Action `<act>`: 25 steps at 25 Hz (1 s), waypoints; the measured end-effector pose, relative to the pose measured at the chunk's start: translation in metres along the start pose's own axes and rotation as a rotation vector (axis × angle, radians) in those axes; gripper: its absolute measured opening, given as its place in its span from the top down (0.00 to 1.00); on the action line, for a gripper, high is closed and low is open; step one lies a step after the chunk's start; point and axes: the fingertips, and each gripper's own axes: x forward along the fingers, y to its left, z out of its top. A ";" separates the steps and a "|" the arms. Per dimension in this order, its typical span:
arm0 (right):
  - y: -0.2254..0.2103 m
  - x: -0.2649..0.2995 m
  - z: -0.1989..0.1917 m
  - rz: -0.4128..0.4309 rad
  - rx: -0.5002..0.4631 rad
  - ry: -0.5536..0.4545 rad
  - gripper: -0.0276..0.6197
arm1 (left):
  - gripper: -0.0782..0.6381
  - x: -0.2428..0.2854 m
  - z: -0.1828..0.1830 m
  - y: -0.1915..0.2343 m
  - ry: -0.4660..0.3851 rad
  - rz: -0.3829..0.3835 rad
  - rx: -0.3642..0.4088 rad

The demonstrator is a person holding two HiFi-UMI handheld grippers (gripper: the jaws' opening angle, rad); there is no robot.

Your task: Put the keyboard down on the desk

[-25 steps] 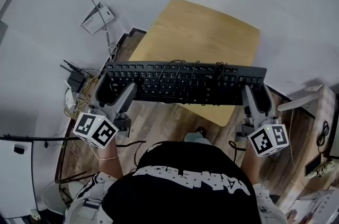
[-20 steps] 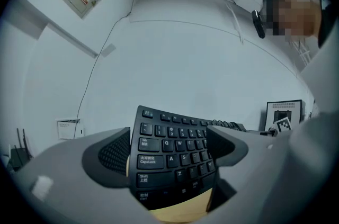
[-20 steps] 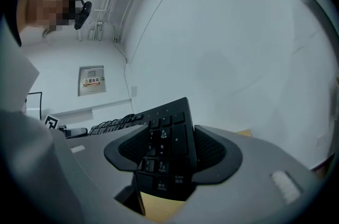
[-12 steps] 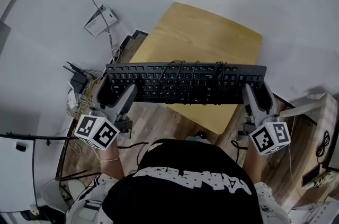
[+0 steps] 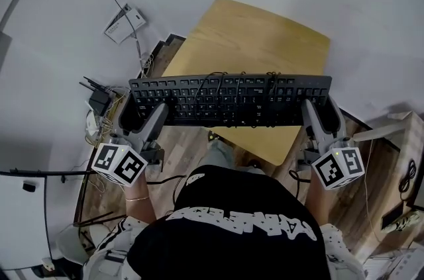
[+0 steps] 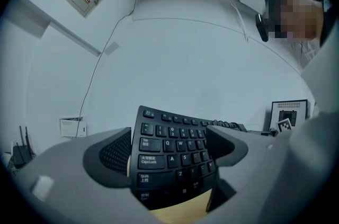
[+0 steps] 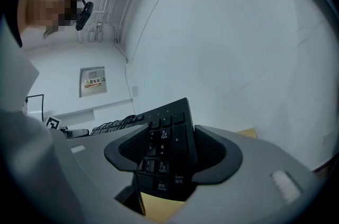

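The person wears a black T-shirt (image 5: pixel 232 212) with bold white lettering across it, pale sleeves (image 5: pixel 109 251) with dark marks, and a thin bracelet (image 5: pixel 134 197) at the left wrist. The left gripper (image 5: pixel 140 115) and the right gripper (image 5: pixel 323 114) are smooth grey moulded shells, each with a white cube (image 5: pixel 119 163) printed with black square markers at its rear end. Their curved fingers are lined inside with black pads (image 6: pixel 115 157) that have a fine dotted texture.
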 end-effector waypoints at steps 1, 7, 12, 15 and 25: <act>0.000 0.003 0.004 0.012 -0.013 -0.001 0.54 | 0.28 -0.001 0.000 -0.001 -0.014 0.007 -0.007; 0.003 -0.002 0.007 0.002 -0.097 -0.053 0.54 | 0.28 0.001 -0.016 0.004 -0.093 -0.049 -0.036; 0.011 -0.016 0.003 -0.059 -0.112 -0.095 0.54 | 0.28 0.012 -0.016 0.011 -0.099 -0.134 -0.031; 0.013 -0.021 0.003 -0.092 -0.124 -0.109 0.54 | 0.28 0.018 -0.016 0.012 -0.095 -0.161 -0.033; 0.004 -0.010 -0.005 -0.069 -0.090 -0.072 0.54 | 0.28 0.021 -0.021 0.014 -0.076 -0.118 -0.028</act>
